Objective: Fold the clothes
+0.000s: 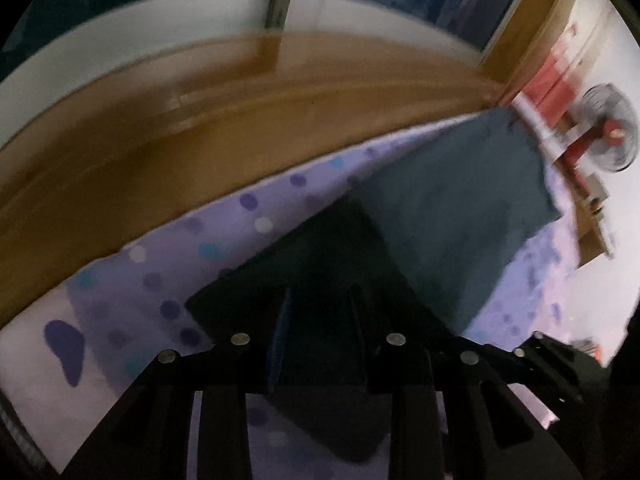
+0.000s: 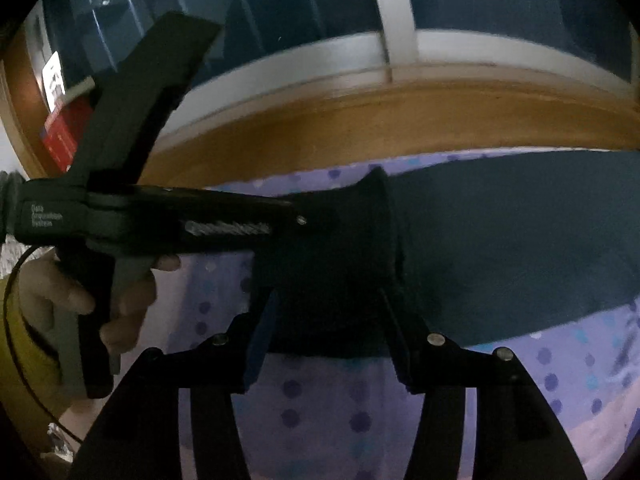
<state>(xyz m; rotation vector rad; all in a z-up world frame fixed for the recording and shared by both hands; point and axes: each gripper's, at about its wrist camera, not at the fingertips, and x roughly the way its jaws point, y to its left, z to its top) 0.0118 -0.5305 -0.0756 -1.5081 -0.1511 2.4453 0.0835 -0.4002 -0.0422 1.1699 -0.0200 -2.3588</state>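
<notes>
While both tongs were over the bed, the dark teal garment [image 1: 460, 208] lay spread on the dotted purple sheet [image 1: 160, 264]. Its far side ran close along the bed's far edge, just beside the wooden board [image 1: 200, 140] under the window [image 2: 280, 8]. Its near end was a darker, bunched fold that reached back to both tools.

Left tongs [image 1: 318, 320]: pointed steeply down at that fold. The fingers stood a narrow way apart with dark cloth between them. That area was too dark and blurred to read; I could not tell whether the pads pressed on the cloth or only straddled it.

Right tongs [image 2: 326, 320]: released. The fingers stood well apart, and the near edge of the dark fold lay across the gap between them on the sheet. I saw no pinch on it.

In the right wrist view, my left hand [image 2: 80, 300] gripped the handle of the left tool, which reached across from the left side of the bed into the bunched end of the garment. A yellow sleeve [image 2: 16, 320] showed behind that hand.

A fan [image 1: 610, 132] stood beyond the bed's far right corner, near some red items [image 1: 548, 80]. Both were blurred.
</notes>
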